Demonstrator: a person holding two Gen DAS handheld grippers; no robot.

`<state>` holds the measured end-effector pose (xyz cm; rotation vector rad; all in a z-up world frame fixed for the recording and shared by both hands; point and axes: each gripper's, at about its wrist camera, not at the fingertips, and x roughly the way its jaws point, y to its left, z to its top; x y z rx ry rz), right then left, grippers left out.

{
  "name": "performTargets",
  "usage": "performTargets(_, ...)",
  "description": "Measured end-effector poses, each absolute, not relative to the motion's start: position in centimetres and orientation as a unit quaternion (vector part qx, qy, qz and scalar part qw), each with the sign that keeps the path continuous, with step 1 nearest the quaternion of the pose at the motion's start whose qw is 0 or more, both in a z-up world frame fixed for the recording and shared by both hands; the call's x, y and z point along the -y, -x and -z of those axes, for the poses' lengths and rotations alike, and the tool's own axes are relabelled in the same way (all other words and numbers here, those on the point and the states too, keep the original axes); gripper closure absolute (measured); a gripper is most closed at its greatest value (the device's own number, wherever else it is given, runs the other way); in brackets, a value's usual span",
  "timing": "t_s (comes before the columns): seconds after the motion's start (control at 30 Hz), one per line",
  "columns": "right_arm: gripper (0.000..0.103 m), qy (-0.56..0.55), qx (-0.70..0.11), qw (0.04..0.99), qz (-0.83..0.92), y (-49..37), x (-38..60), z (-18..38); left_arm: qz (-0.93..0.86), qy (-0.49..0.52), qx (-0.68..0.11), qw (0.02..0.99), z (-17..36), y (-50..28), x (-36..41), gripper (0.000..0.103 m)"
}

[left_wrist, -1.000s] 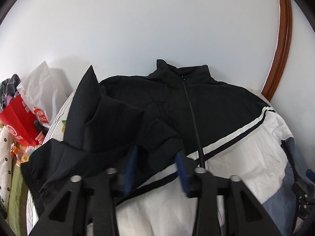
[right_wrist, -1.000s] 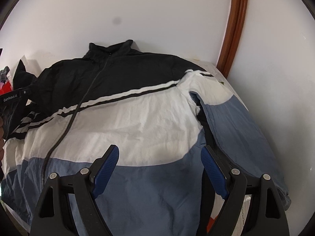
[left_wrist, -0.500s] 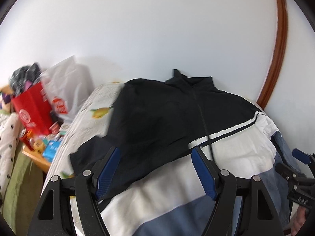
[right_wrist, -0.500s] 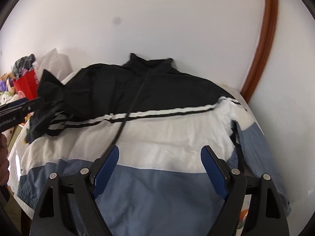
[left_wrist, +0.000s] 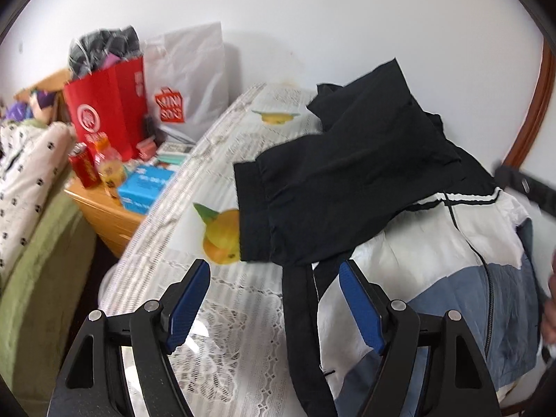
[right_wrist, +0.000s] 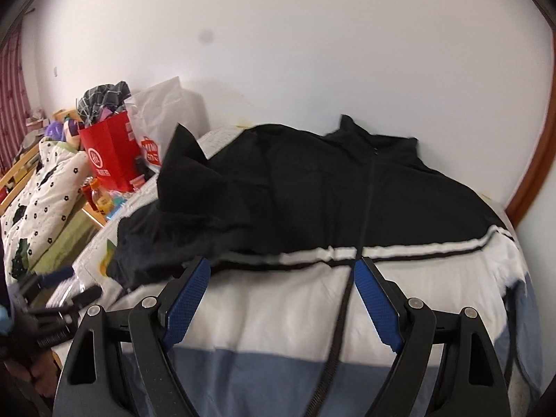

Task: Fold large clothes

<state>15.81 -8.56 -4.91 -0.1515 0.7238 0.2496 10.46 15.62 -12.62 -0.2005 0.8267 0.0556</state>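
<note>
A large jacket (right_wrist: 347,208), black on top, white in the middle and blue-grey below, lies zip-up on the bed. Its black sleeve (left_wrist: 347,180) is folded across the chest, cuff toward the left edge. My left gripper (left_wrist: 274,299) hovers open above the jacket's lower left side. A black strip of the jacket (left_wrist: 302,330) lies below its jaws, untouched by the pads. The right gripper (right_wrist: 281,299) hangs open over the white band beside the zip, holding nothing. In the right wrist view the left gripper (right_wrist: 69,283) shows at the left edge.
The white lace bed cover (left_wrist: 226,312) with fruit prints lies bare left of the jacket. Beside the bed a wooden nightstand (left_wrist: 104,215) carries bottles, a blue box (left_wrist: 146,187), a red bag (left_wrist: 107,111) and a white bag (left_wrist: 187,80). A flowered quilt (left_wrist: 24,173) lies further left.
The left gripper opened and let go of the black sleeve, which now lies folded over the chest. It then drew back toward the jacket's lower left. The right gripper swung left across the jacket.
</note>
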Motion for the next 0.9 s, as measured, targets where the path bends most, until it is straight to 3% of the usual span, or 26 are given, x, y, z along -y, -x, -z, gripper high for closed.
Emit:
performTargets(0.37,0.022,0.066,-0.347,0.911,-0.215,-23.4,1.9,5.5,0.018,0.112,-0.410,0.905,15.6,-12.8,-14.4,0.028)
performTargets(0.4,0.025,0.066,-0.347,0.909,-0.222,-24.0,1.3,5.8,0.013,0.111,-0.412,0.904,16.0,-13.1,-14.3,0.028)
performTargets(0.43,0.039,0.067,-0.351,0.906,-0.228,-24.6,0.9,6.3,0.009,0.109,-0.412,0.905,16.2,-13.3,-14.3,0.028)
performTargets(0.47,0.063,0.069,-0.360,0.901,-0.233,-25.3,0.6,6.8,0.007,0.109,-0.412,0.905,16.3,-13.4,-14.3,0.028)
performTargets(0.53,0.091,0.076,-0.381,0.890,-0.238,-26.5,0.3,7.8,-0.001,0.104,-0.414,0.904,16.5,-13.9,-14.4,0.028)
performTargets(0.67,0.098,0.063,-0.360,0.898,-0.245,-27.1,2.1,7.2,-0.013,0.089,-0.417,0.904,16.5,-14.4,-14.1,0.028)
performTargets(0.9,0.099,0.023,-0.320,0.930,-0.181,-27.6,9.0,4.7,-0.024,0.072,-0.419,0.905,16.7,-14.9,-14.1,0.028)
